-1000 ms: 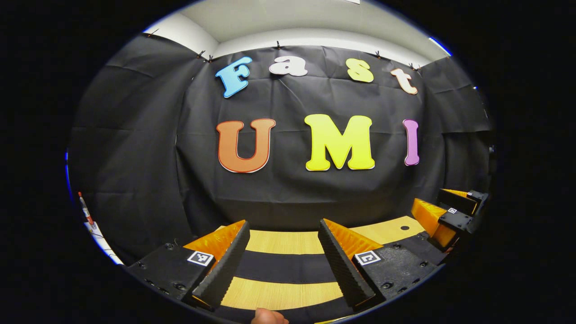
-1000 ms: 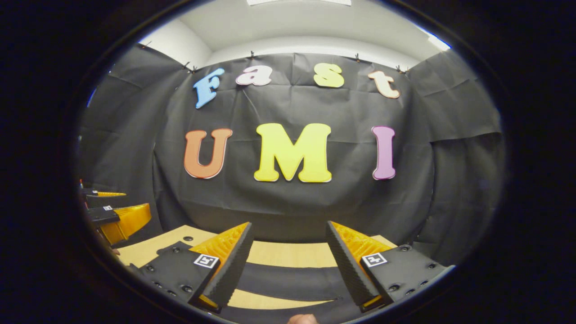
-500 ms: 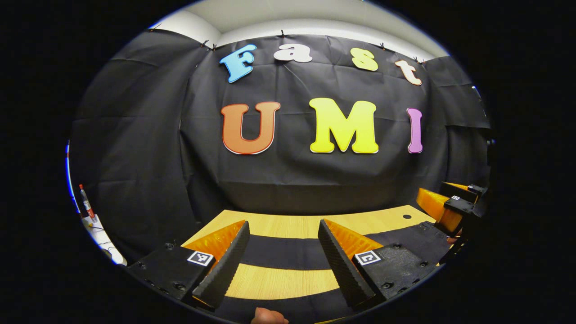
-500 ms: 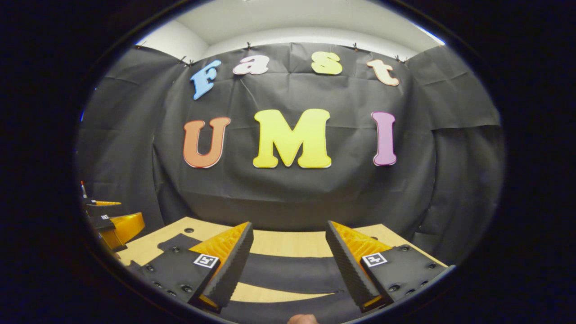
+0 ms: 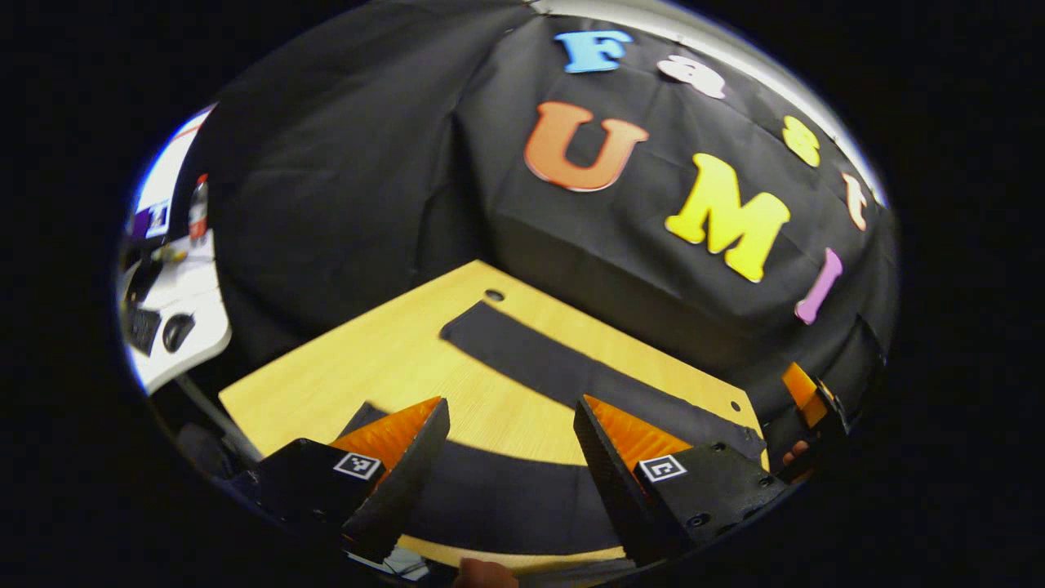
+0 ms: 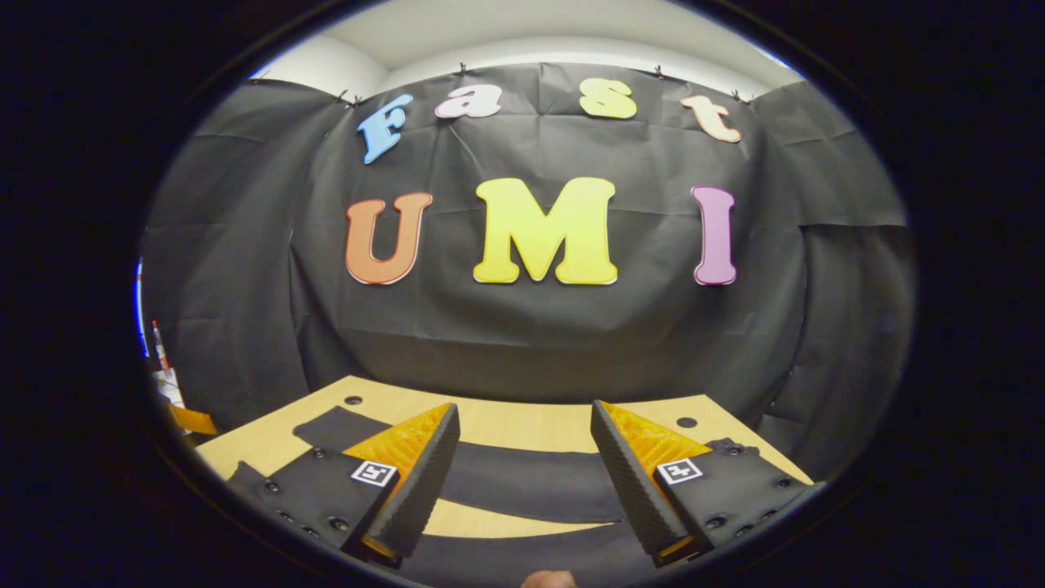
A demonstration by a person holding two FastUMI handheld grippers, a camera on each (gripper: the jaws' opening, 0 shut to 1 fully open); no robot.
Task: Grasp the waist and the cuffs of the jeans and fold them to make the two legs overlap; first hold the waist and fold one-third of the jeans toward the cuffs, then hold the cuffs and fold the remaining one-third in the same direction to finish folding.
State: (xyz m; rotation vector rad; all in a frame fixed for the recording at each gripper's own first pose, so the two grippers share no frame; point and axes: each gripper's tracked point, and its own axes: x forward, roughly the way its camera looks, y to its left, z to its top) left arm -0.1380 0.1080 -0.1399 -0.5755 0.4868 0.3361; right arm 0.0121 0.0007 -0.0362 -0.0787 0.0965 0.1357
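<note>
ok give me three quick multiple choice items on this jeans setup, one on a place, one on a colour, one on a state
1. Where do the jeans lie?
A. spread on the wooden table
B. hung on the booth wall
C. on the floor

2. What colour are the jeans?
A. pale blue
B. black
C. white

3. How do the left gripper and the right gripper stand?
A. both shut on the jeans
B. one shut on a cuff
C. both open, holding nothing

Key: 1 A, both legs lie flat on the tabletop with bare wood between them. 2 B, the cloth is dark against the light wood. 3 C, each pair of fingers stands wide apart with jeans and table showing through the gap.
</note>
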